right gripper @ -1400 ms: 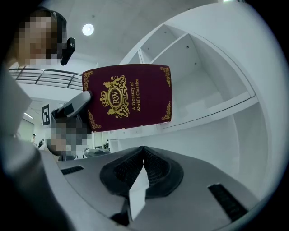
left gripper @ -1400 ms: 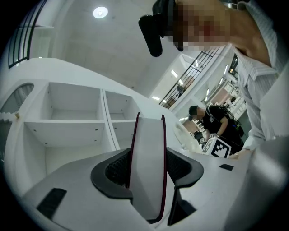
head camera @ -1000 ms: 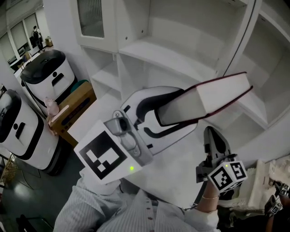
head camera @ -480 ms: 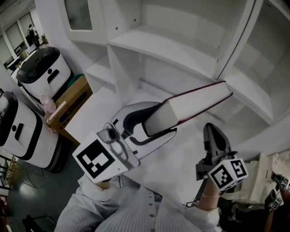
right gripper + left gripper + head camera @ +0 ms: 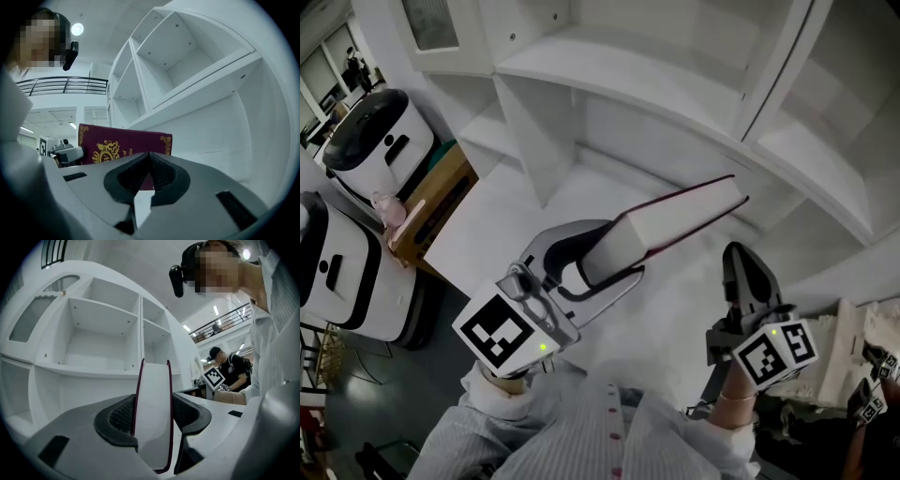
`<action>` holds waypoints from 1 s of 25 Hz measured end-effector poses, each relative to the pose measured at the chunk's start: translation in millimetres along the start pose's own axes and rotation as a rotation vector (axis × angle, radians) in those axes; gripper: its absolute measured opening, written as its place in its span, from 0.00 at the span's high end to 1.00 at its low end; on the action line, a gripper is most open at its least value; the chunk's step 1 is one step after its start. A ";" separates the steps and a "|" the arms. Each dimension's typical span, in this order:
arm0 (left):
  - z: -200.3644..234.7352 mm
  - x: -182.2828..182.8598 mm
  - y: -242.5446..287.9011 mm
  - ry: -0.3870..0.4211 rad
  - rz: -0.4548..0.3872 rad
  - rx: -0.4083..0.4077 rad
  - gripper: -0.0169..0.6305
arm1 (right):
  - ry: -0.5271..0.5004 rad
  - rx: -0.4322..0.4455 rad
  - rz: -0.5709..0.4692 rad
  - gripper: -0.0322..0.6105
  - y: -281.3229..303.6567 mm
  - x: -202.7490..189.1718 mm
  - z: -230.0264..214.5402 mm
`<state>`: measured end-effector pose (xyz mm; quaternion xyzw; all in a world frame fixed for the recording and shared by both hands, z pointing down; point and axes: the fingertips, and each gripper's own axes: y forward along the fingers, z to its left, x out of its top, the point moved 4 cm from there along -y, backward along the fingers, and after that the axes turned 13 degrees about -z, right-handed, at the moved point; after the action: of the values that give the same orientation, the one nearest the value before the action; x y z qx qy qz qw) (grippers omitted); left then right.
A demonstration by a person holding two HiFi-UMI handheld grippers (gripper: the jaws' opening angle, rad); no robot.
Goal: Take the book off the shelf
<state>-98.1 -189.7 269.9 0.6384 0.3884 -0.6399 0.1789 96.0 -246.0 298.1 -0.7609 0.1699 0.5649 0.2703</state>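
A dark red book with gold print point(image 5: 675, 217) is off the white shelf unit point(image 5: 628, 80) and held in the air in front of it. My left gripper point(image 5: 614, 251) is shut on the book's lower end, one pad on each cover. In the left gripper view the book point(image 5: 153, 390) stands edge-on between the fingers point(image 5: 123, 416), its pale page block facing me. My right gripper point(image 5: 742, 267) hovers to the right of the book, jaws together and empty. In the right gripper view the book's cover point(image 5: 117, 143) shows beyond the right gripper point(image 5: 149, 161).
Two white rounded machines point(image 5: 370, 141) and a brown cardboard box point(image 5: 431, 202) stand at the left on the floor. A white counter surface point(image 5: 534, 202) runs below the shelves. A pale crumpled object point(image 5: 848, 361) lies at the far right. Another person point(image 5: 232, 369) stands in the background.
My left gripper has come down and back from the shelf with the book, which now sits lower and nearer in the head view. The right gripper has shifted only a little.
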 end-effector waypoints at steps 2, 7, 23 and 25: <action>0.4 -11.8 0.8 -0.014 0.019 0.013 0.61 | 0.001 -0.005 0.007 0.93 -1.9 -1.6 -2.3; -1.2 -40.7 6.4 -0.057 0.055 0.048 0.61 | 0.005 -0.015 0.024 0.93 -8.6 -6.3 -8.4; -18.4 -123.2 31.3 -0.146 0.160 0.057 0.61 | 0.010 -0.046 0.082 0.93 -26.8 -23.0 -14.9; -20.5 -129.0 33.0 -0.152 0.170 0.055 0.61 | 0.013 -0.045 0.085 0.93 -26.4 -24.9 -15.0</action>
<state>-44.7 -230.2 386.8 0.6232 0.3007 -0.6794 0.2439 114.9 -235.2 330.8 -0.7624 0.1913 0.5746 0.2279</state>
